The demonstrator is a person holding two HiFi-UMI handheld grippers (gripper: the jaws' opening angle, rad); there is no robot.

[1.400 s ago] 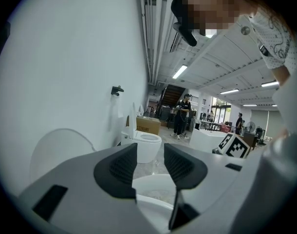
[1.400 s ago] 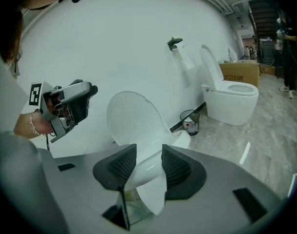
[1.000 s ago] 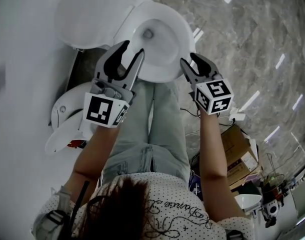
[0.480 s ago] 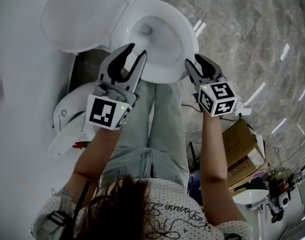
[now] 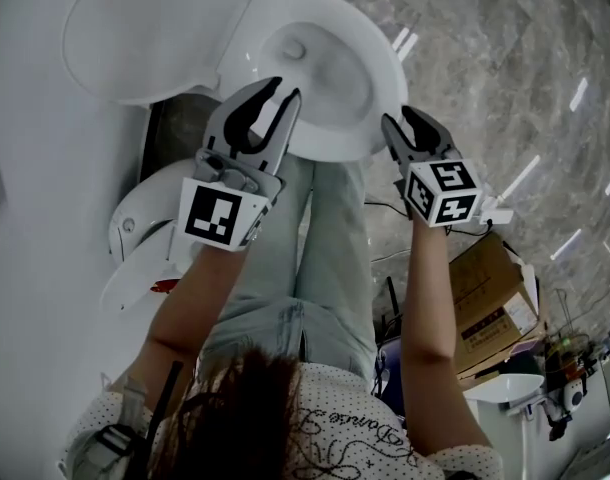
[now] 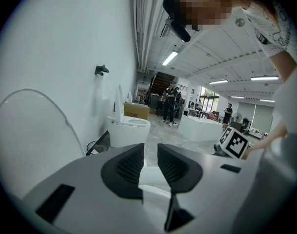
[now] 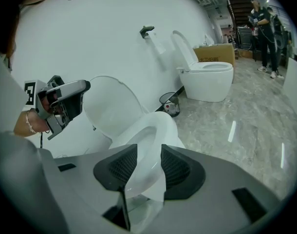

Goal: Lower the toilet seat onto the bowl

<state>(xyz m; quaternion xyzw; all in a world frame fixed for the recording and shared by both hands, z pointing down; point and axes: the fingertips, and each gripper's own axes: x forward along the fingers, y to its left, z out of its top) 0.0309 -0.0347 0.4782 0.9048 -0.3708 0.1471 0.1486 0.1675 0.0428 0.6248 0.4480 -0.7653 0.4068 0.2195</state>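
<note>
The white toilet bowl [image 5: 330, 68] lies at the top of the head view. Its seat and lid [image 5: 155, 28] stand raised against the wall; I cannot tell one from the other. My left gripper [image 5: 283, 93] hovers over the bowl's near left rim. Its jaws are closing, a narrow gap remains, and nothing is between them [image 6: 149, 162]. My right gripper [image 5: 401, 118] is by the bowl's right rim, open and empty. In the right gripper view the bowl [image 7: 153, 130] and raised lid [image 7: 114, 111] show beyond the jaws [image 7: 149, 167].
A white rounded fixture [image 5: 135, 228] sits by the wall at left. A cardboard box [image 5: 490, 298] and cables lie on the marble floor at right. The person's legs [image 5: 315, 248] stand before the bowl. Another toilet [image 7: 207, 74] and standing people [image 7: 263, 18] are farther off.
The left gripper's jaws have narrowed. Both grippers have drawn a little closer to the bowl, and the bowl sits slightly higher in the head view.
</note>
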